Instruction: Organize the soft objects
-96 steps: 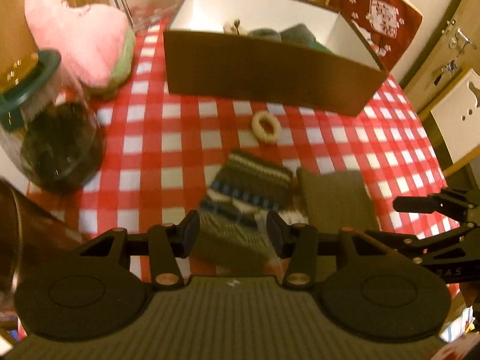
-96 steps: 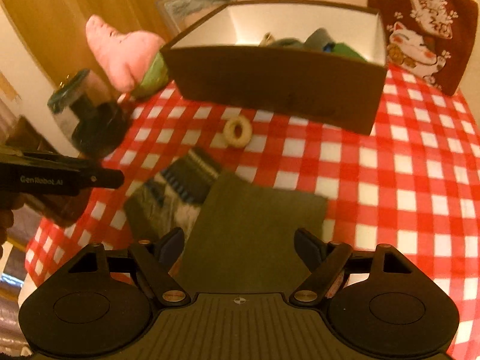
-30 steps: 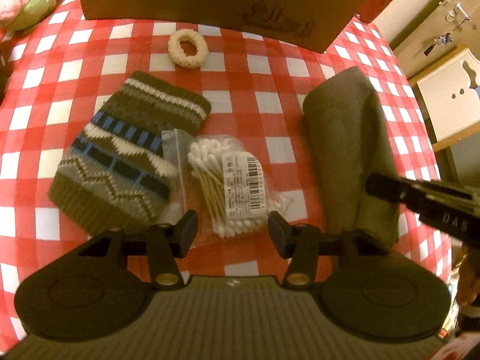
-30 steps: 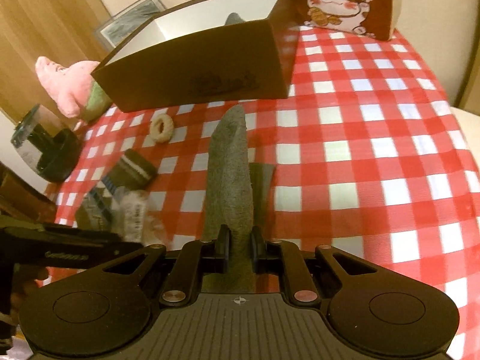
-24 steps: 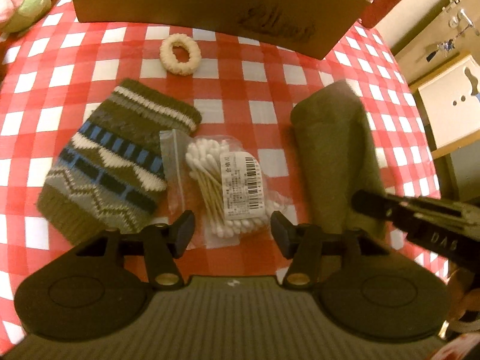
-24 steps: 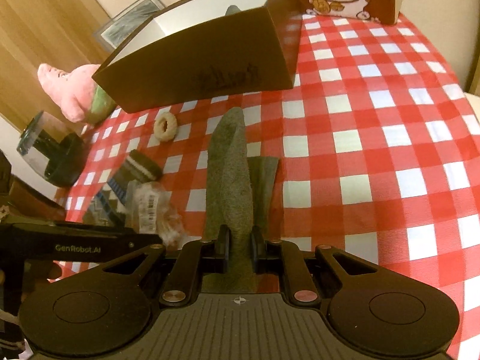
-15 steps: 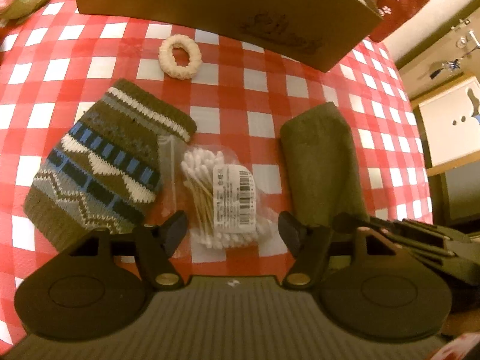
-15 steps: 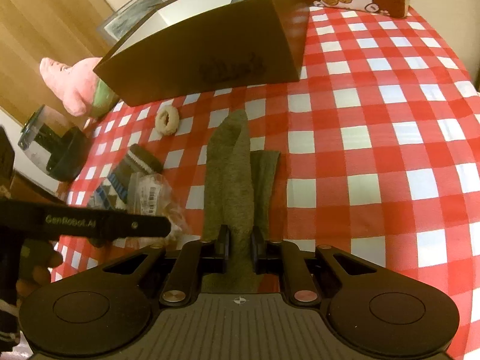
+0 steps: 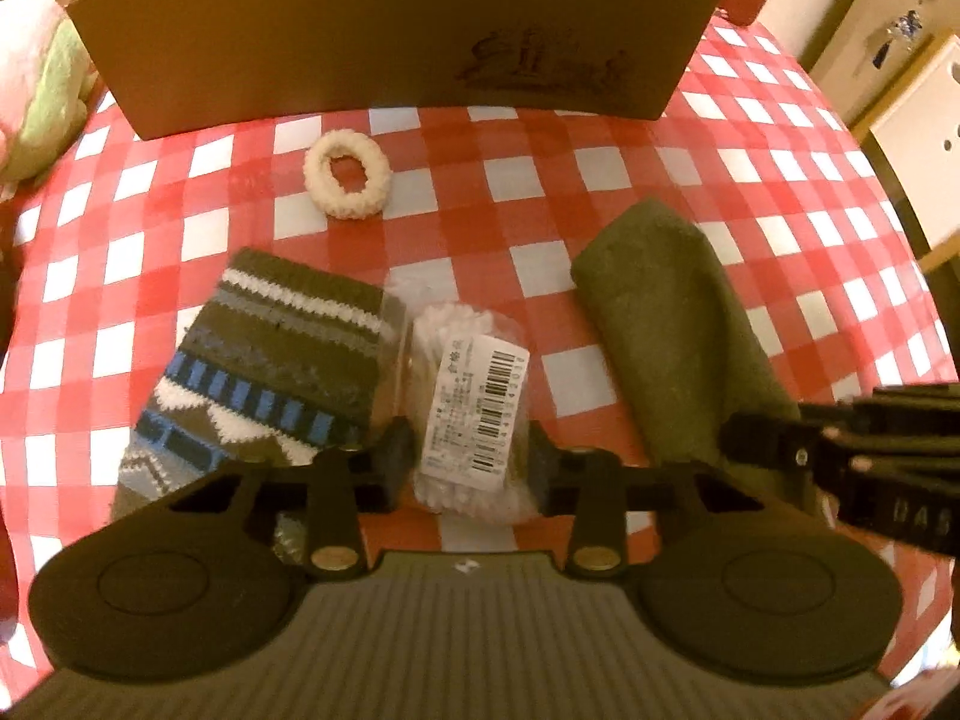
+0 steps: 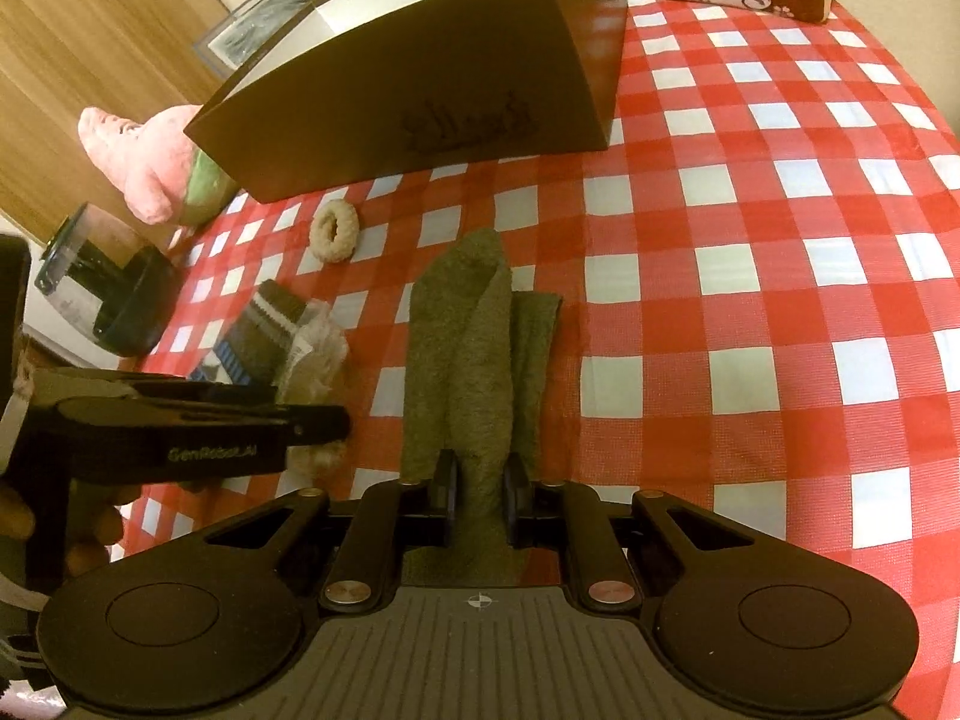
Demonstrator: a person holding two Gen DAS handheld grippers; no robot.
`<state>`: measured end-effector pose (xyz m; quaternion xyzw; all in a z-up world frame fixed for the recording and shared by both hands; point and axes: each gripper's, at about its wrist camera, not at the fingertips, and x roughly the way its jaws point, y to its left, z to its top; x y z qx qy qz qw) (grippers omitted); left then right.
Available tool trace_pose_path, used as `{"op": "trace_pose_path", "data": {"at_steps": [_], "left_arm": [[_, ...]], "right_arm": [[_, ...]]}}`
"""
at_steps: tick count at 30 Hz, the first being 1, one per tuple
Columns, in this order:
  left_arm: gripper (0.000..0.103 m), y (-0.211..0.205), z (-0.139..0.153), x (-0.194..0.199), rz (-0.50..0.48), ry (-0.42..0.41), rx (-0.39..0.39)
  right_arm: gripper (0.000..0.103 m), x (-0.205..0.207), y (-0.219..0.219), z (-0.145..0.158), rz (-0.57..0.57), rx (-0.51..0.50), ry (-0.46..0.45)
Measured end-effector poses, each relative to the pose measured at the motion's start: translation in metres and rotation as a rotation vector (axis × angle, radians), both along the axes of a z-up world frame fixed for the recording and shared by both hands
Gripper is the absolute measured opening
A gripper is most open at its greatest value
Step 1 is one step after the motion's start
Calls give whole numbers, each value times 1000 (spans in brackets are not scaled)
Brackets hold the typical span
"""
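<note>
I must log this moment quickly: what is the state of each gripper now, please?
Left gripper: jaws closing around the bag of cotton swabs, not yet pressing it.
Right gripper: shut on the green cloth.

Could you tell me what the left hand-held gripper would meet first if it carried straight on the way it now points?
Most likely the bag of cotton swabs: it already lies between the closing jaws of the left hand-held gripper, with the checked tablecloth directly beneath it.
</note>
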<state>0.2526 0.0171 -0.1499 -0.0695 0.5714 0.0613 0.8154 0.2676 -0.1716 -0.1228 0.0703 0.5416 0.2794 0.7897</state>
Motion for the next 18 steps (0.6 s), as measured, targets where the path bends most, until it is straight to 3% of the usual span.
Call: {"op": "trace_pose_path", "data": {"at_steps": [7,14,16,18], "left_arm": [[35,3,4,-19,-26,47,-15],[37,6,2,-15,-19,21,-32],[36,4,2,-14,-33,15,-16],[36,3,2,-14,-40,13,-12]], "right_arm": [[15,0,2,-1,5,-10,-4],[16,0,5,-1,-1,-24,-3],[21,2,5,-2,-15,-22,2],[35,2,6,-3,-38,-14,4]]}}
